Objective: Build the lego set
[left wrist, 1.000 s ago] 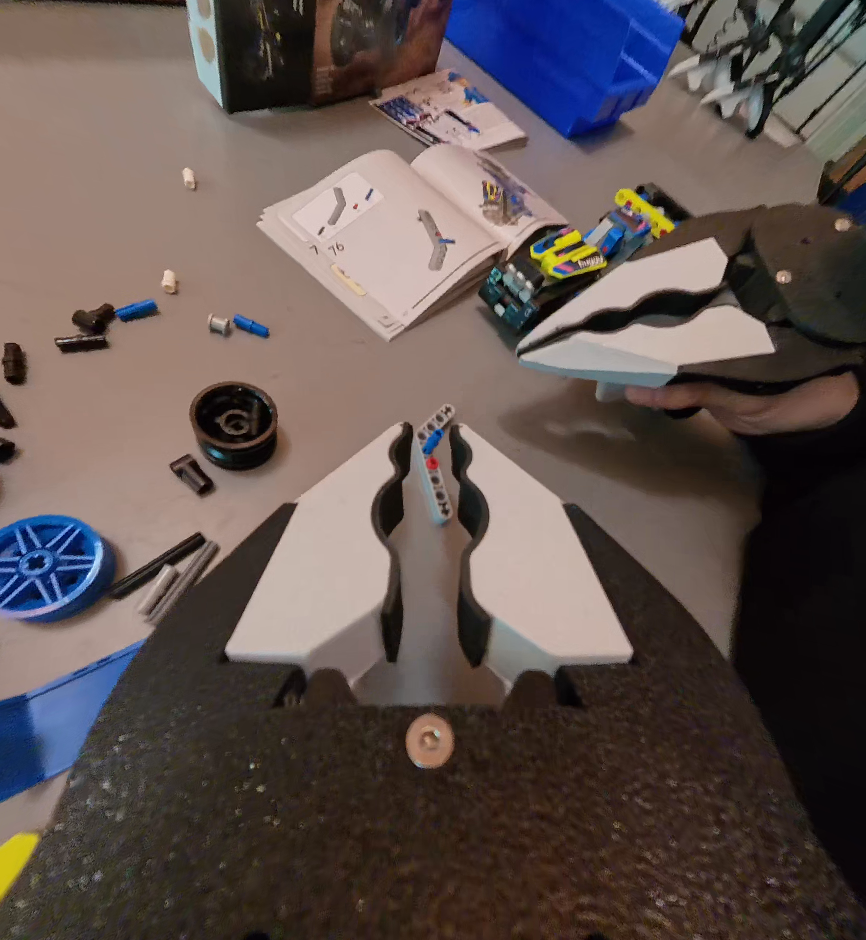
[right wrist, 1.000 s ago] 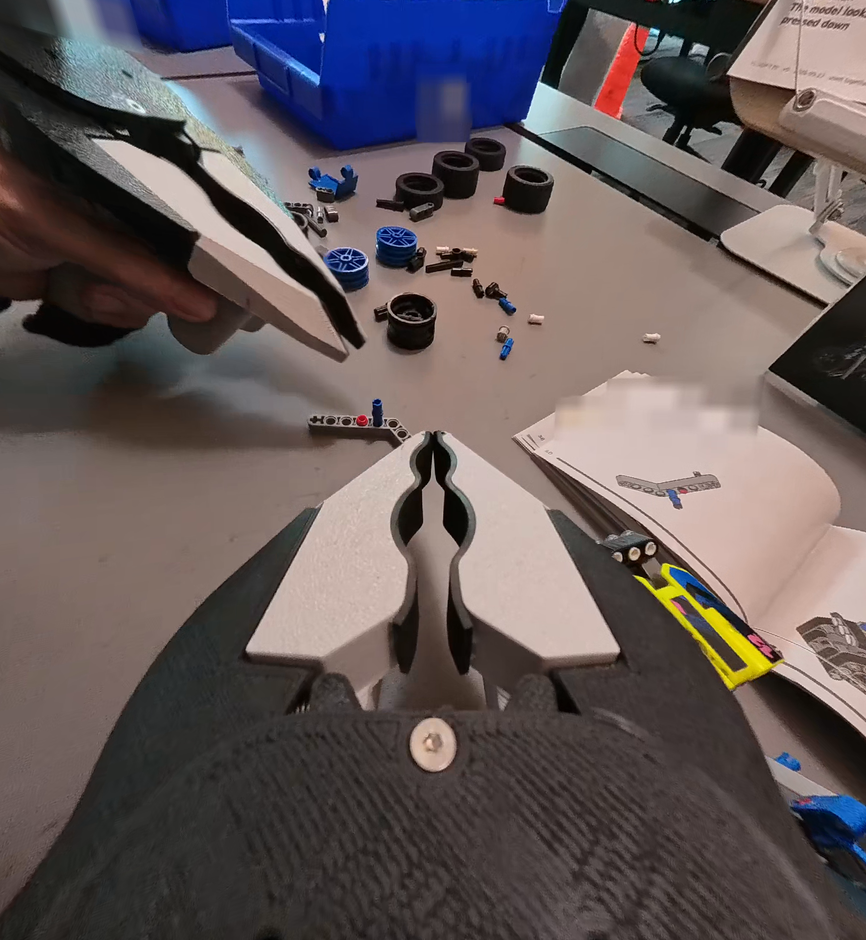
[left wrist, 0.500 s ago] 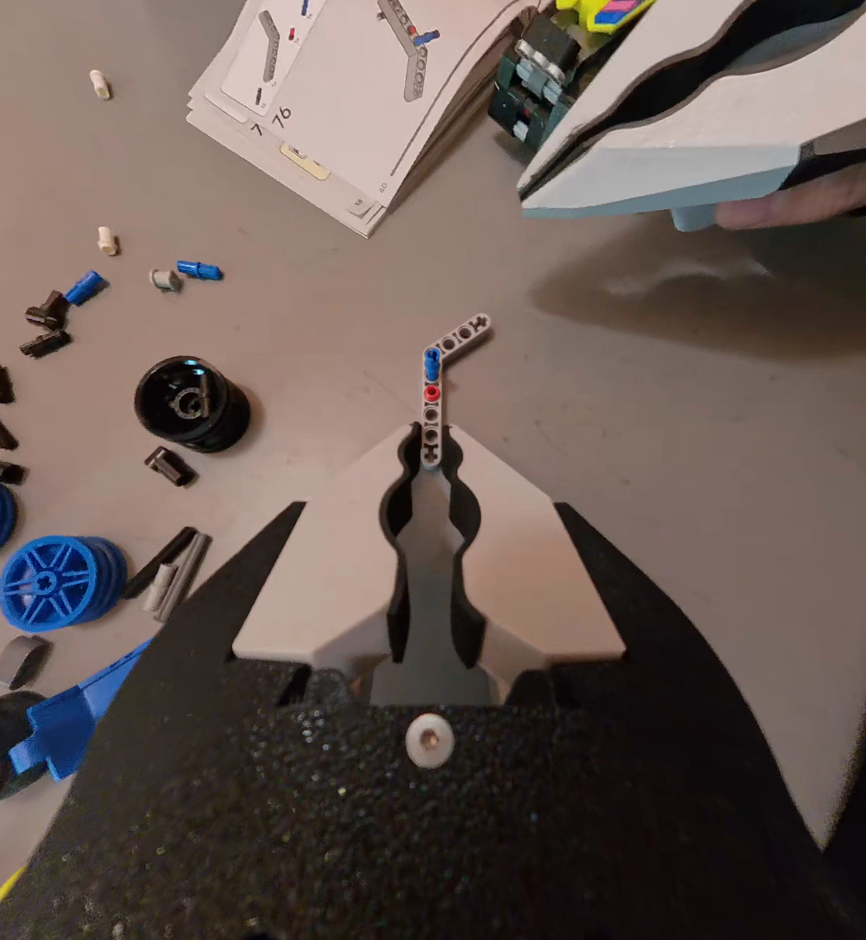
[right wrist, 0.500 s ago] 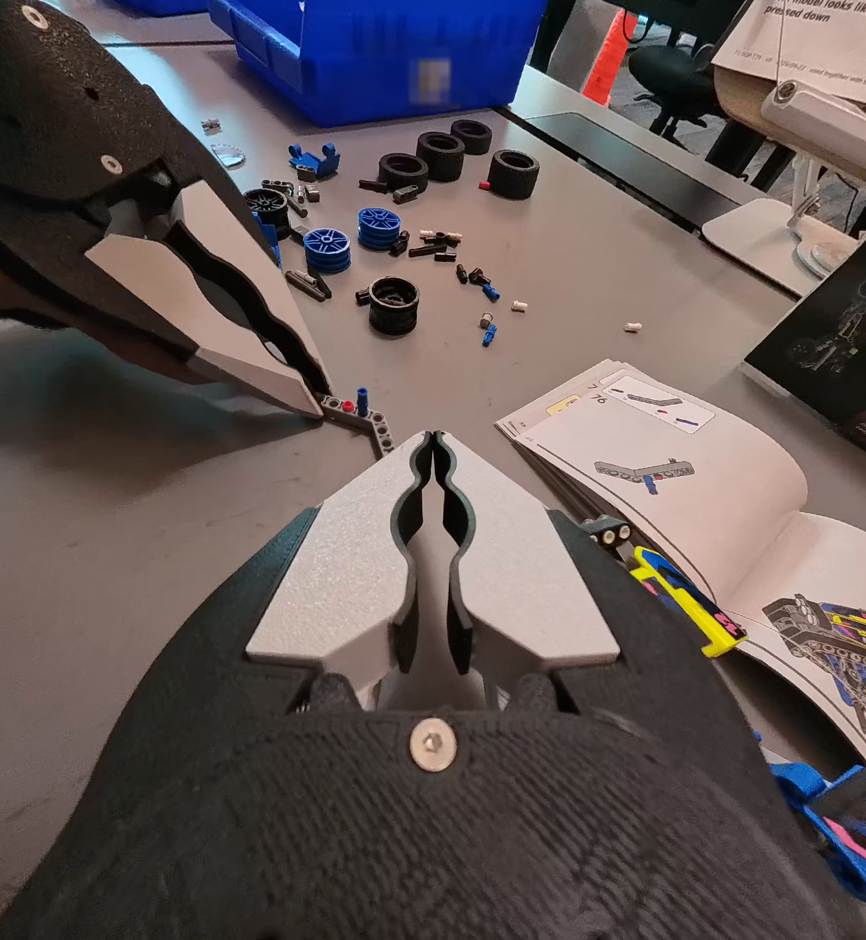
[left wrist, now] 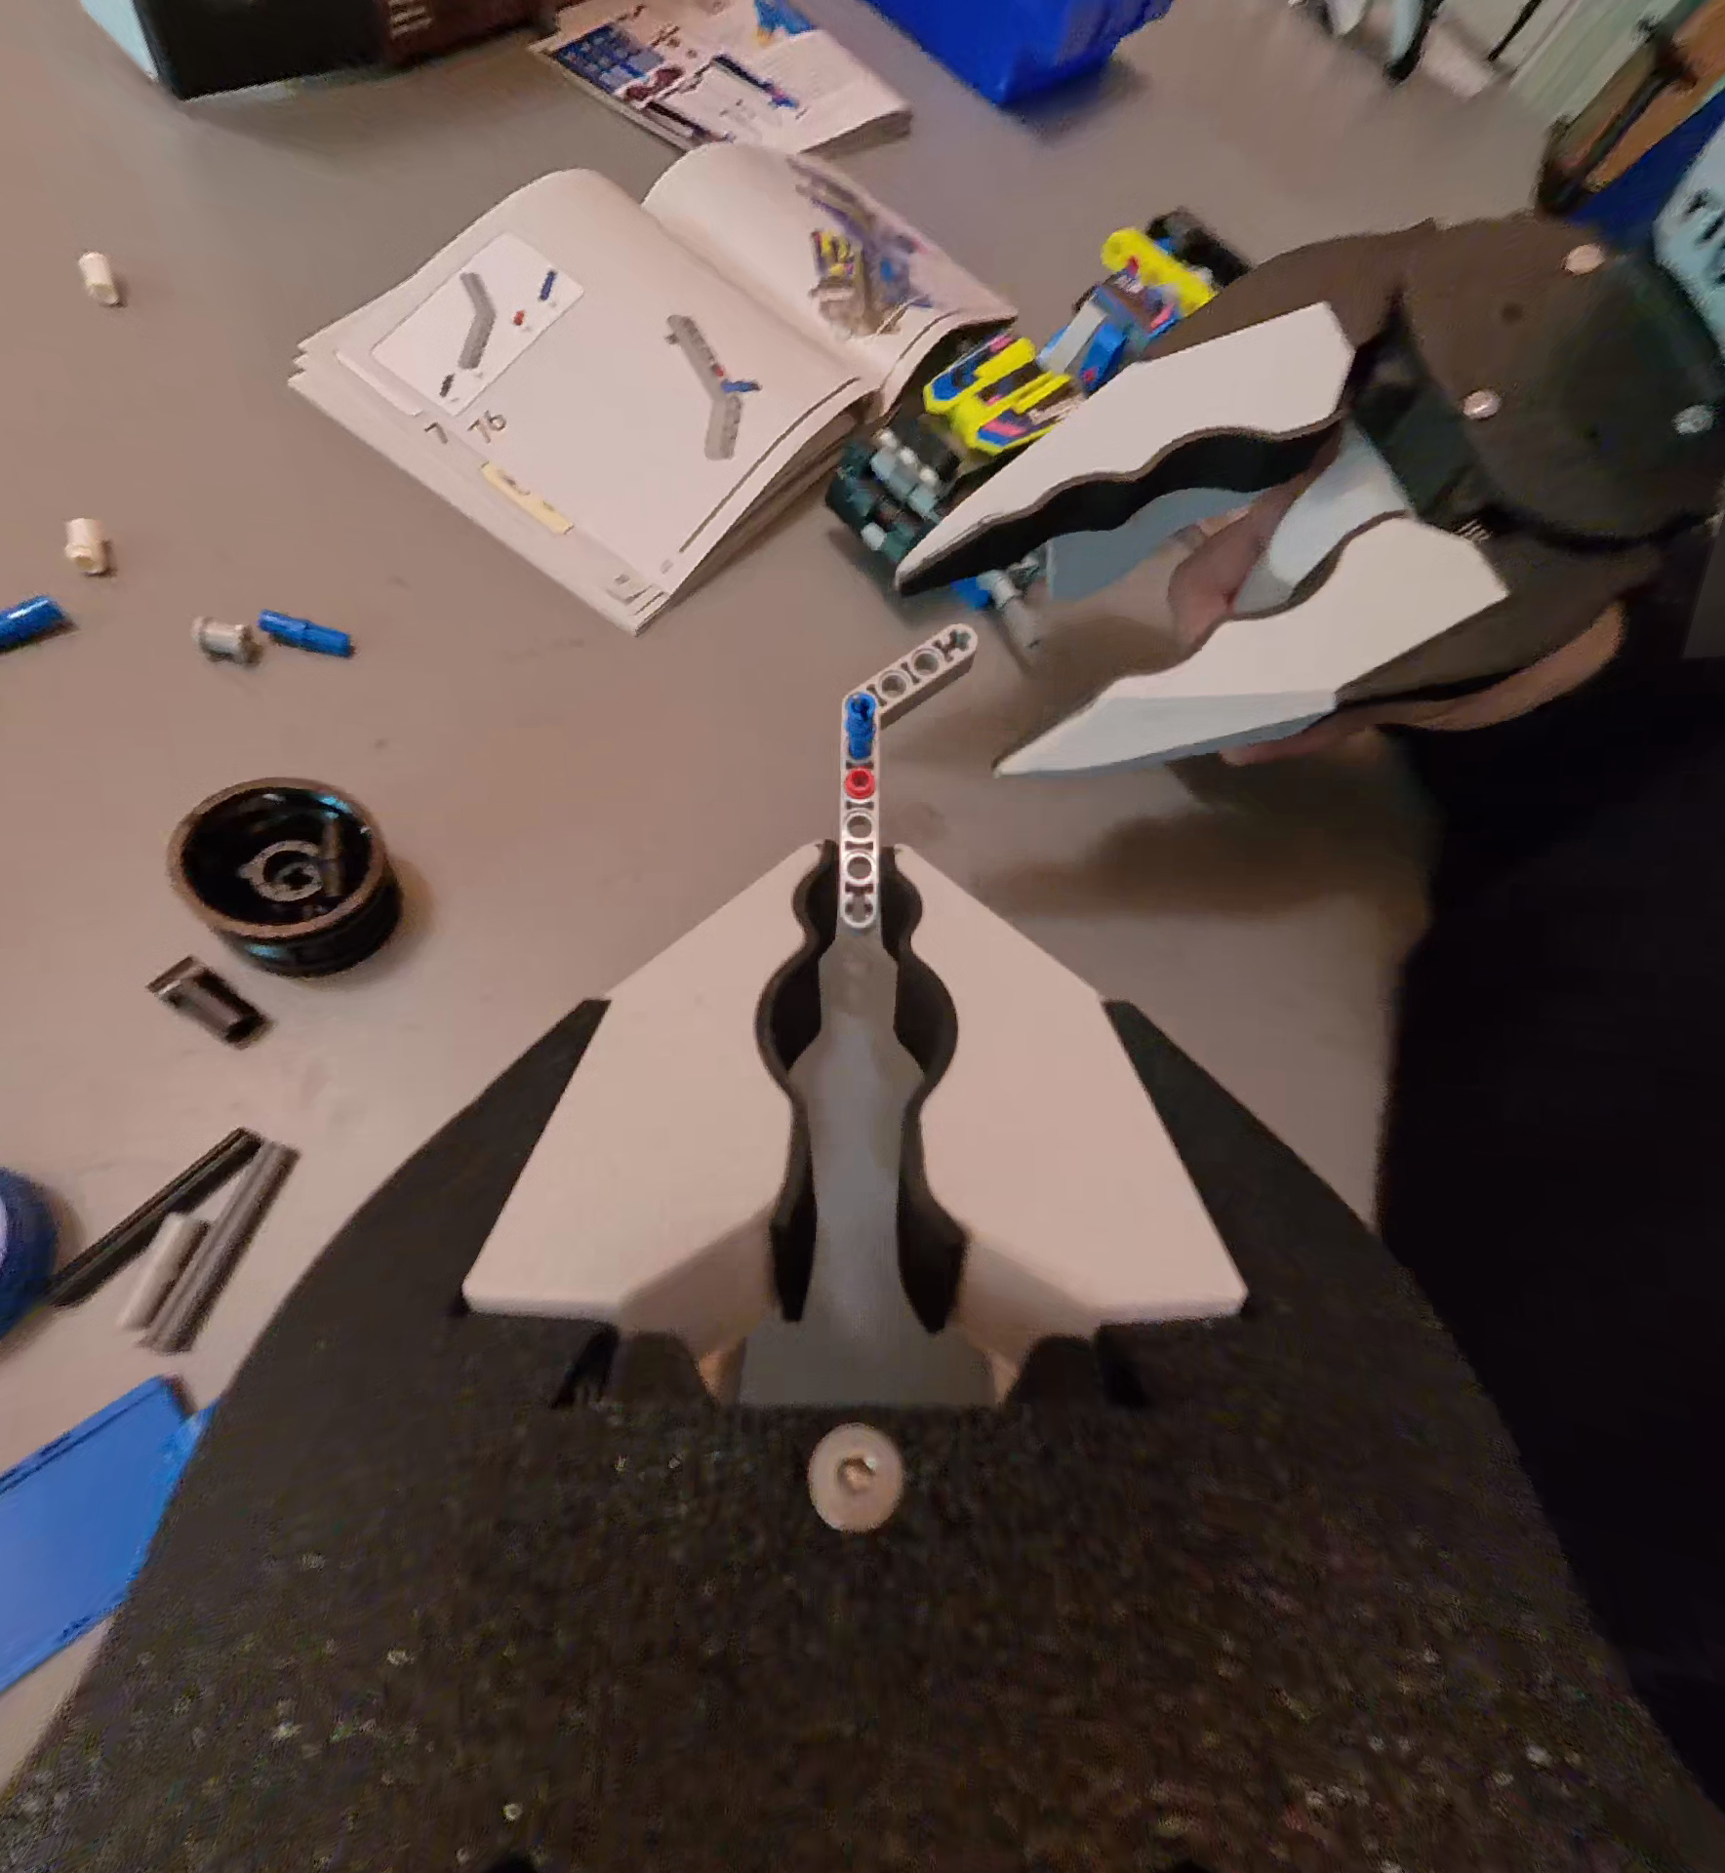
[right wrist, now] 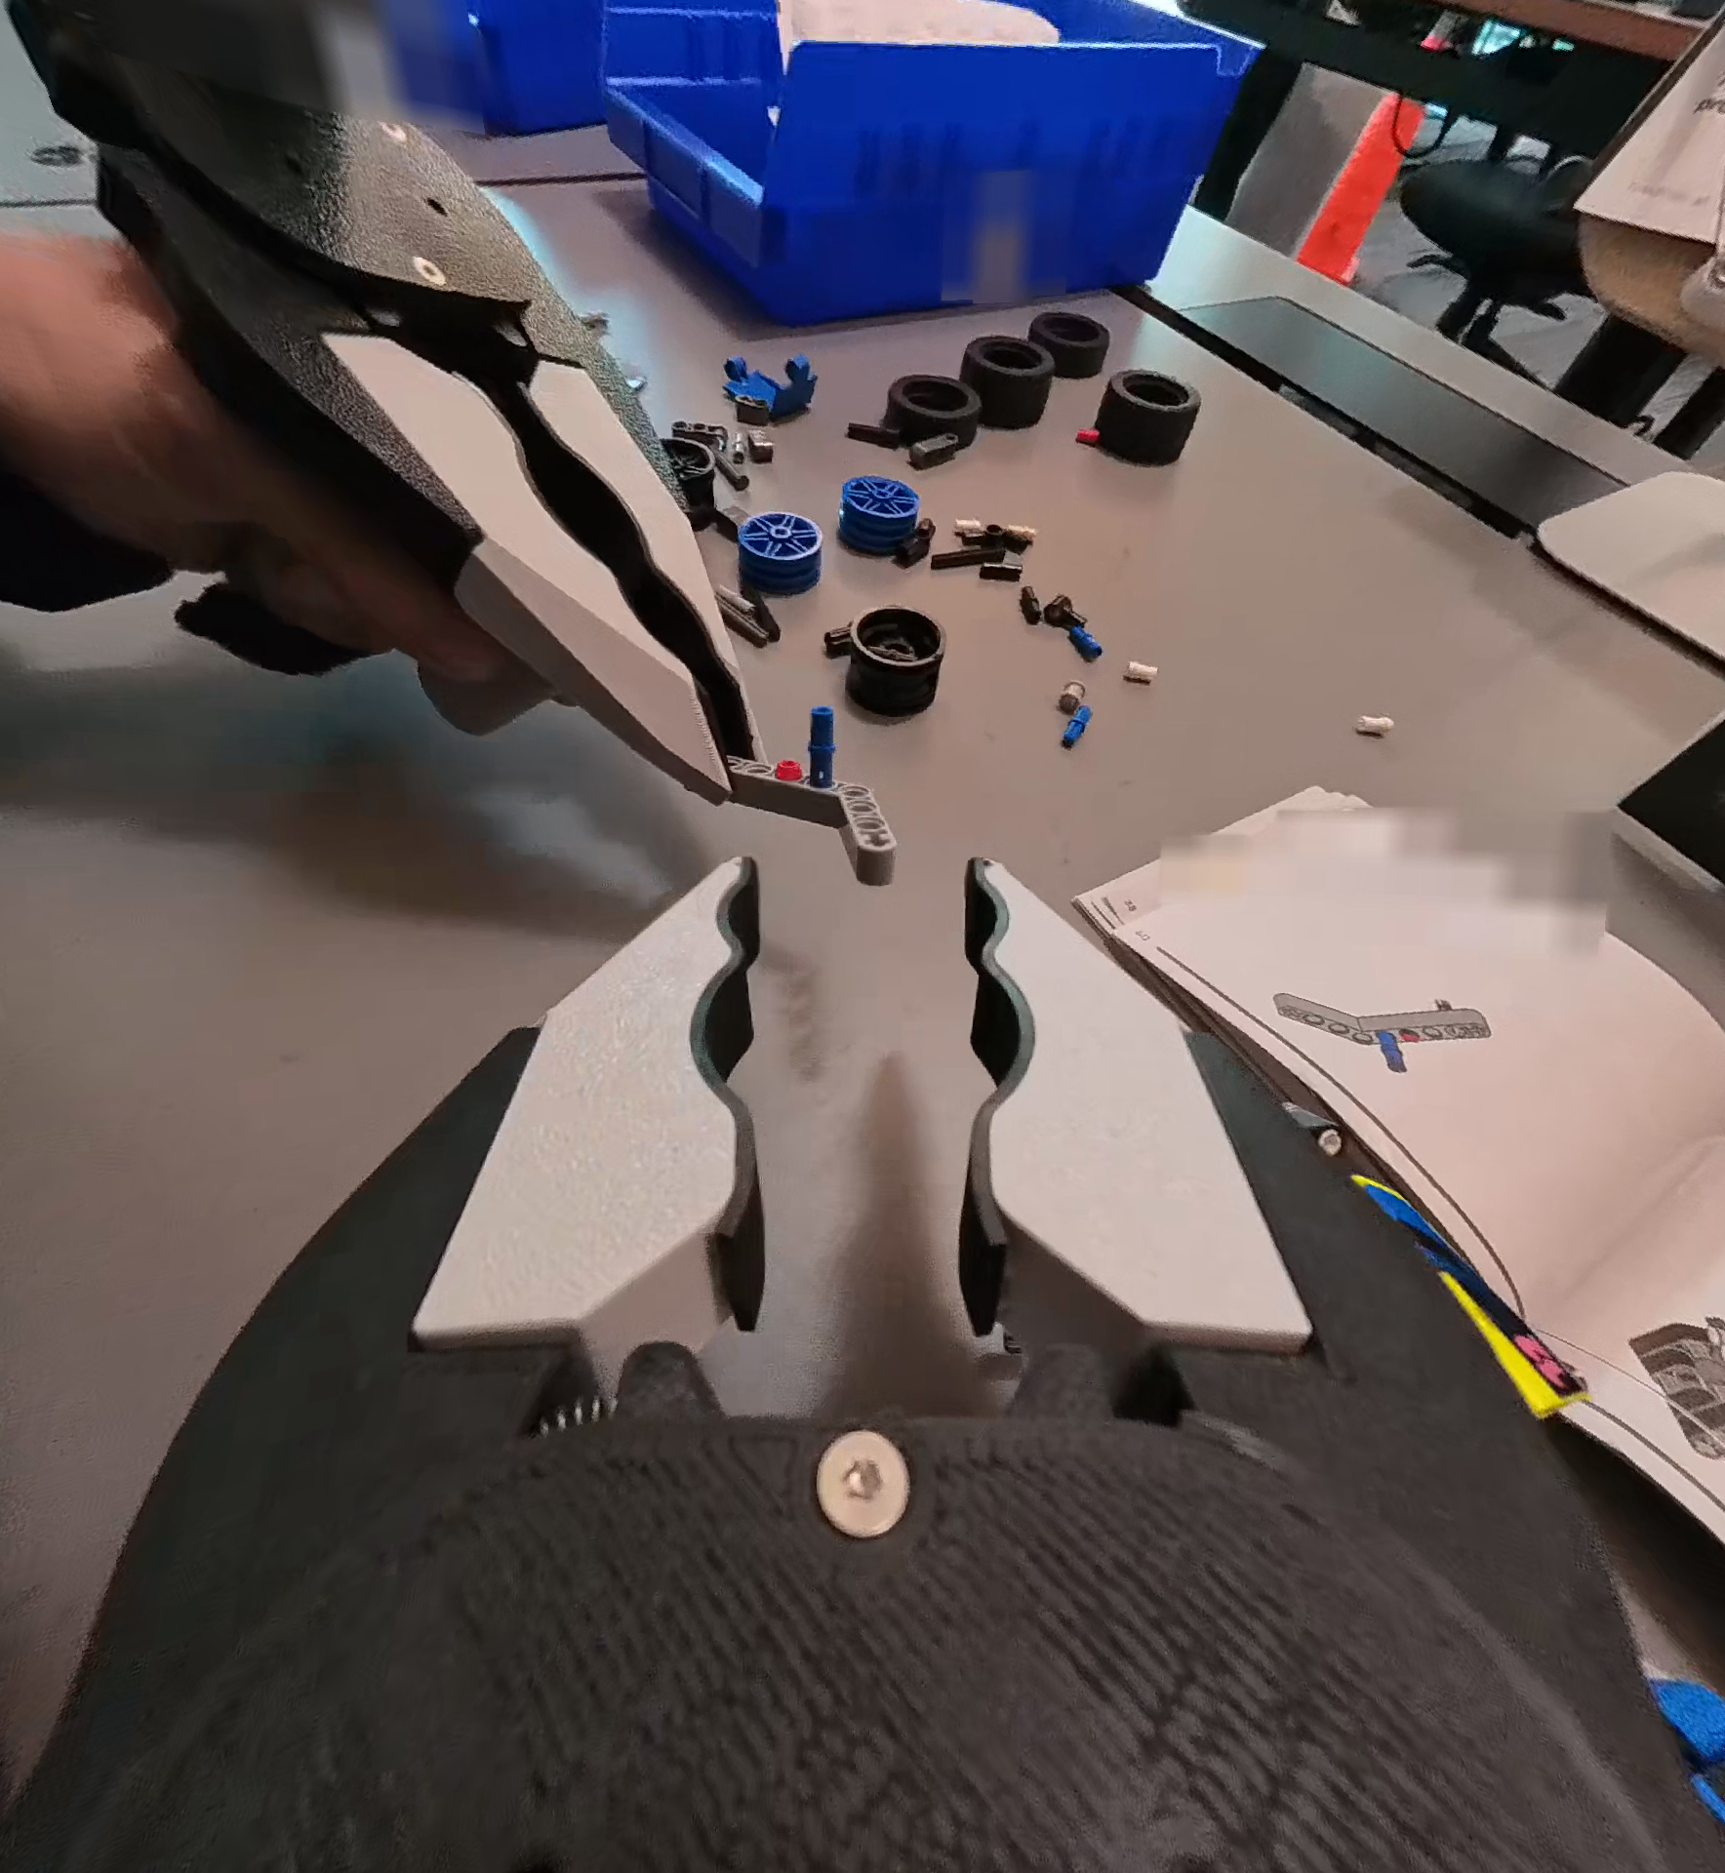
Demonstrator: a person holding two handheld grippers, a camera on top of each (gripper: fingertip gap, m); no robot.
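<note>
Our left gripper (left wrist: 859,862) holds the grey angled beam (left wrist: 864,801) by one end, jaws clamped, above the counter (left wrist: 534,760). Our right gripper (right wrist: 860,877) waits just beside the free end, jaws wide. Such an end-only grip may let the beam pivot or slip.

A grey table (right wrist: 1244,568) spreads beneath and ahead of the fingers. Beyond its far edge, right of the fingers, stand a black office chair (right wrist: 1487,218) and an orange cone (right wrist: 1360,188).
</note>
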